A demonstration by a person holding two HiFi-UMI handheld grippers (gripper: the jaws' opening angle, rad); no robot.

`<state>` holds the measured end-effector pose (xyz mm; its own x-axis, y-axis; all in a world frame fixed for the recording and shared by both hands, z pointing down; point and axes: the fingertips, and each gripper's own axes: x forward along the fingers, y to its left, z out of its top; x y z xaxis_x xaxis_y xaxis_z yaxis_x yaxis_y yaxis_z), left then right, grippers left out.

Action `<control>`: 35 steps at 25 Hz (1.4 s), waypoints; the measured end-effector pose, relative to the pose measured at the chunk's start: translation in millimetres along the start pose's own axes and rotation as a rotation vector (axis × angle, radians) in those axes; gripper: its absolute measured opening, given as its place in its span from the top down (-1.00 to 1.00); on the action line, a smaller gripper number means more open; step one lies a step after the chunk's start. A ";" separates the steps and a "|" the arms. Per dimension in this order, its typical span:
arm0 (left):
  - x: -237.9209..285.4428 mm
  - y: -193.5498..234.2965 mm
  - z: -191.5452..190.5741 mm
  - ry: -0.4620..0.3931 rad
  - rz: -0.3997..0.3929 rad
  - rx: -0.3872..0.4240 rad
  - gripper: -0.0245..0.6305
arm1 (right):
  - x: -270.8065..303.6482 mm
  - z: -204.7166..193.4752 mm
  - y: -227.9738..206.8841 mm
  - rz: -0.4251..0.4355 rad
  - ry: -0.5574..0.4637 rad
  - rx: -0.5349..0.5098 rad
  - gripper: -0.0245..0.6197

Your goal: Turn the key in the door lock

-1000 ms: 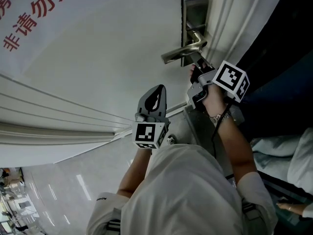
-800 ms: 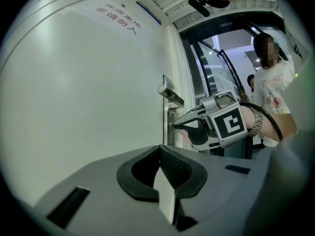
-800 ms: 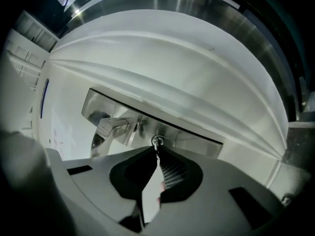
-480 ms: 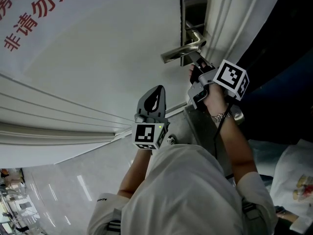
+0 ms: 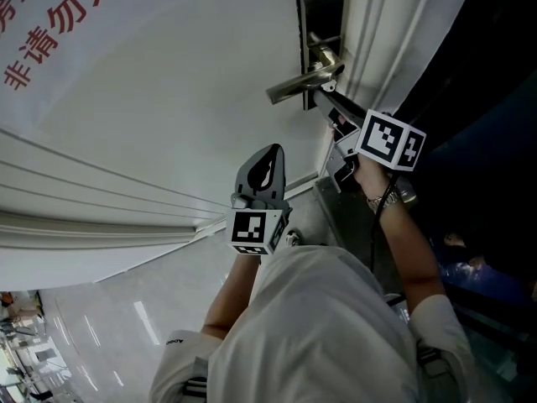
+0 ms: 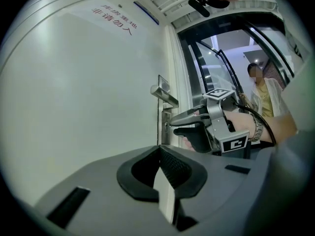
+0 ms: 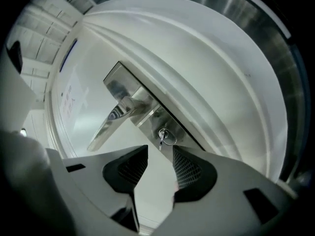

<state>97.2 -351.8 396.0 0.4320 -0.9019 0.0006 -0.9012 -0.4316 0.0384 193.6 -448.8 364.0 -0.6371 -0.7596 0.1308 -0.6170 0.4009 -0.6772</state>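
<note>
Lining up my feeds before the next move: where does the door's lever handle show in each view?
Head view: lever handle at top centre, slanting down to the left.
Left gripper view: near the centre, at the door's edge.
Right gripper view: left of centre, slanting down-left above the jaws.
Shared landmark: the steel lock plate behind it.

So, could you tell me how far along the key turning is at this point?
Done: the key sits in the lock below the handle. In hand: the right gripper has just been opening its jaws; they stand apart, with the key just ahead of the gap, untouched. Left: I can't tell if the turn is complete, so perhaps another grip and turn. The left gripper is shut and empty.
</note>
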 end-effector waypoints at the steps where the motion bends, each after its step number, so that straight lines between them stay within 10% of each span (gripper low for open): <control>1: -0.1 -0.5 0.0 0.000 0.001 0.001 0.90 | -1.5 0.9 -1.6 -0.022 0.001 -0.074 0.51; 19: 0.2 -8.4 -1.9 0.018 0.009 0.004 0.90 | -2.4 5.2 3.5 -0.304 0.063 -1.193 0.36; 35: 0.6 -10.2 1.6 0.001 0.012 0.005 0.90 | 8.8 -4.4 5.4 -0.412 0.160 -1.907 0.37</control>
<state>106.6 -347.9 394.0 0.4207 -0.9072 0.0020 -0.9067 -0.4204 0.0338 182.7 -451.1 364.7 -0.3088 -0.9343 0.1780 -0.2551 0.2616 0.9308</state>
